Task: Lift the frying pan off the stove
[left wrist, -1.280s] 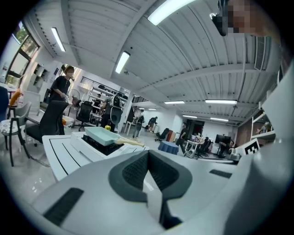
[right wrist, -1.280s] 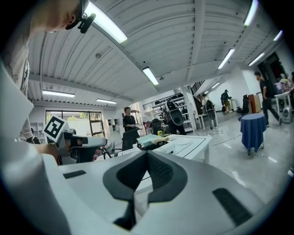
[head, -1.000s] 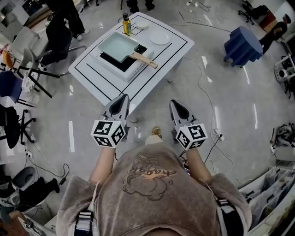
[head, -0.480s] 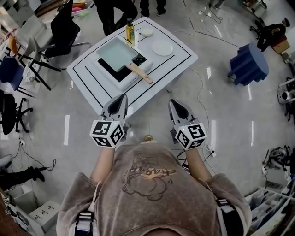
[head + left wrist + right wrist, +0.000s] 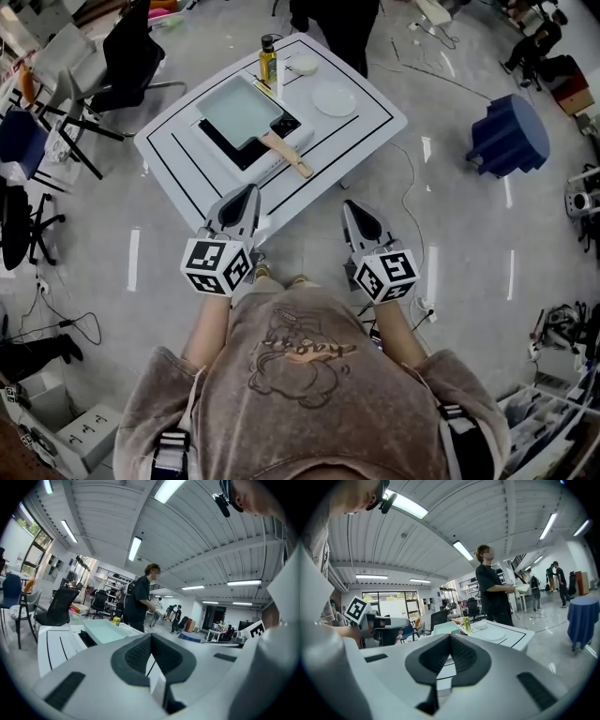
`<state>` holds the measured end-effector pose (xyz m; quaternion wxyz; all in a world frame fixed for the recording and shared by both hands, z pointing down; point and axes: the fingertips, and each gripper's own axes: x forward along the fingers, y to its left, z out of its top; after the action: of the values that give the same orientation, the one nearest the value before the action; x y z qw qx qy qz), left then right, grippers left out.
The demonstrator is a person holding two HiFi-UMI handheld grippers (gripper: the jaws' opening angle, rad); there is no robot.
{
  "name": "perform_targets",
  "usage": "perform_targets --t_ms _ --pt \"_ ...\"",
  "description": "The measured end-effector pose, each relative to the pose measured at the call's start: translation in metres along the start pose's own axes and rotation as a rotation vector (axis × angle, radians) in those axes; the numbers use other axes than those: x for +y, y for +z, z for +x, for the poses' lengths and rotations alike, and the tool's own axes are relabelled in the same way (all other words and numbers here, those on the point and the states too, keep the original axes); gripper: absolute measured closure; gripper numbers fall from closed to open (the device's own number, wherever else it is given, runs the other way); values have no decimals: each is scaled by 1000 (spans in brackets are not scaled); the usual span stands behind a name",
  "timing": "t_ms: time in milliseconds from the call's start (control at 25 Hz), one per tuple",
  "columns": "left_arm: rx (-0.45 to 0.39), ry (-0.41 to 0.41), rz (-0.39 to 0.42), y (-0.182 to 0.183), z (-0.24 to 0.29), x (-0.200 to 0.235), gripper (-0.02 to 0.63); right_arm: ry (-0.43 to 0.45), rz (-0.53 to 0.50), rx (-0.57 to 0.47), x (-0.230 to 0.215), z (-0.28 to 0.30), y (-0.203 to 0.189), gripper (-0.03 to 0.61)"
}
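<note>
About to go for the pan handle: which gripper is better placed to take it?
Probably the right gripper: the frying pan angles its wooden handle toward that side. The left gripper is about as near. Both are shut and empty.

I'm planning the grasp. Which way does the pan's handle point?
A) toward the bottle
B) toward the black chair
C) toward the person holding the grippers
C: in the head view the pan sits on the stove, and its handle sticks out toward the person, away from the bottle.

Glossy grey floor (image 5: pixel 487 244), black office chair (image 5: pixel 136 52), blue stool (image 5: pixel 509 134), ceiling strip lights (image 5: pixel 135 549)
</note>
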<state>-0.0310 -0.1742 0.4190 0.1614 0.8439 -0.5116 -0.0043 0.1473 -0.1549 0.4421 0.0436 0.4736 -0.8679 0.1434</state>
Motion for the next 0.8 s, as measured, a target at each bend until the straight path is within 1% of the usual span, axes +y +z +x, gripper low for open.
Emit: perform_targets --t_ms 480,760,800 --pt "28 -62 5 11 15 18 606 -63 22 -34 3 20 17 580" --pt "34 -90 -8 11 24 21 606 -91 12 -24 -2 26 19 580" --pt "34 -92 -10 10 25 21 606 -89 11 -24 -2 27 19 555"
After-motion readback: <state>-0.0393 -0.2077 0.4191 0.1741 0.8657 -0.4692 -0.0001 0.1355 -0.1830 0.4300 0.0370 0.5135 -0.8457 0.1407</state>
